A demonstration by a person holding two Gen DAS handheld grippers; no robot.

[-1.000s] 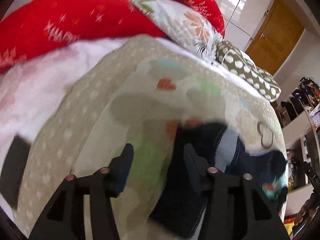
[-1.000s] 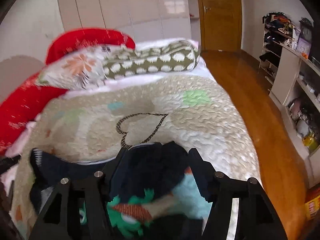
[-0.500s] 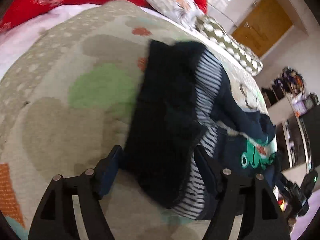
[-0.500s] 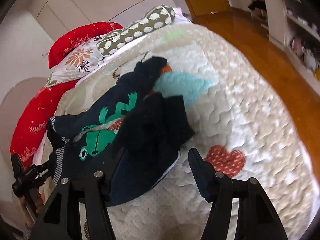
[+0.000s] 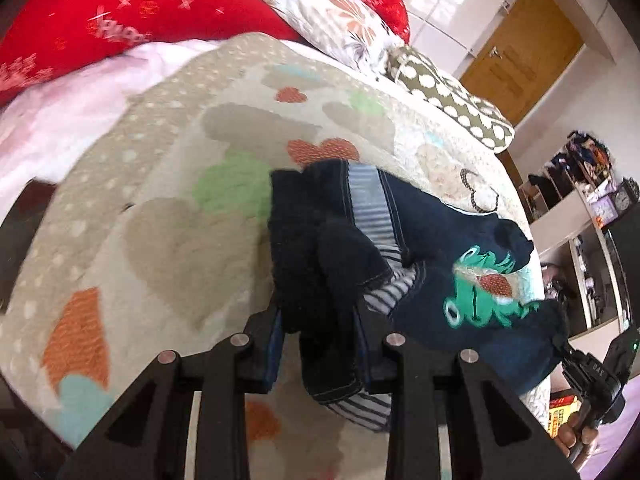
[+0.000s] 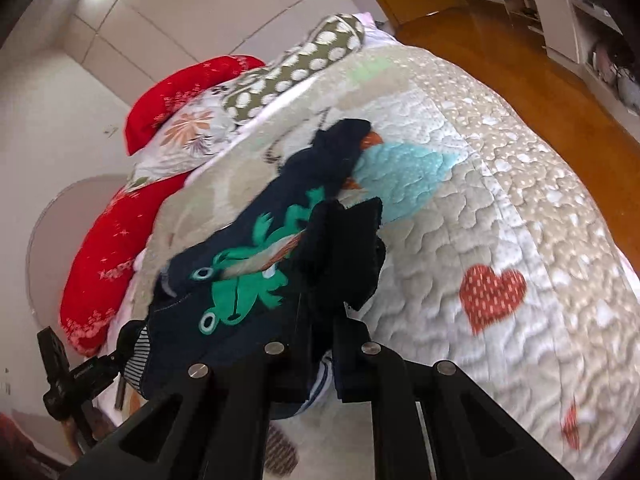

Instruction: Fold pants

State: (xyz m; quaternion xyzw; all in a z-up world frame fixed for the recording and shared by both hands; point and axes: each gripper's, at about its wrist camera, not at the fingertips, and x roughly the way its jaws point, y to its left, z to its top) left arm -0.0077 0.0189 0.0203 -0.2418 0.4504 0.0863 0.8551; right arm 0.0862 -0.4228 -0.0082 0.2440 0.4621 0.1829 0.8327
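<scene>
Small dark navy pants (image 5: 424,240) with a green frog print and a striped waistband lie bunched on the quilted bed. My left gripper (image 5: 320,320) is shut on the dark waistband end of the pants. In the right wrist view the pants (image 6: 248,264) stretch toward the left, and my right gripper (image 6: 322,320) is shut on a dark fold at their near end. The pants hang lifted between the two grippers, just above the quilt.
The bed quilt (image 6: 500,208) has heart patches. Red, floral and dotted pillows (image 5: 168,8) lie at the head of the bed. A wooden floor (image 6: 540,52) and shelves (image 5: 580,208) are on the right side. The other gripper shows in the left wrist view (image 5: 592,376).
Both grippers have closed on the pants, one at each end. The pants have been raised and drawn out between them; both were open half a second ago.
</scene>
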